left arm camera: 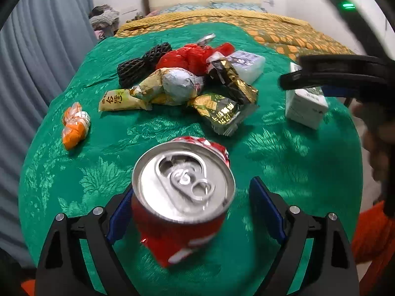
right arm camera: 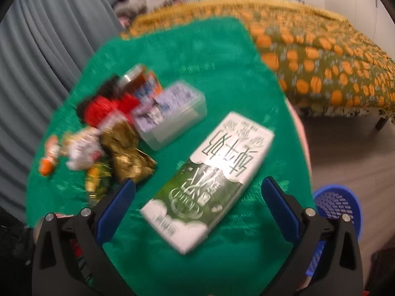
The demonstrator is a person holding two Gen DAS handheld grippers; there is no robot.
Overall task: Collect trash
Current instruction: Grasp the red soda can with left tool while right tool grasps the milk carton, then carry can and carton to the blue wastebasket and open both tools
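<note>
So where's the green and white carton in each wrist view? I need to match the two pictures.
Left wrist: the green and white carton lies at the right, partly behind the right gripper.
Right wrist: the same carton lies at centre, on the cloth between the open jaws.
Shared landmark: the clear plastic box, beside the wrapper pile in both views.

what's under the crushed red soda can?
The crushed red soda can sits between the open left claw; green patterned cloth surrounds it. Directly beneath is hidden.
</note>
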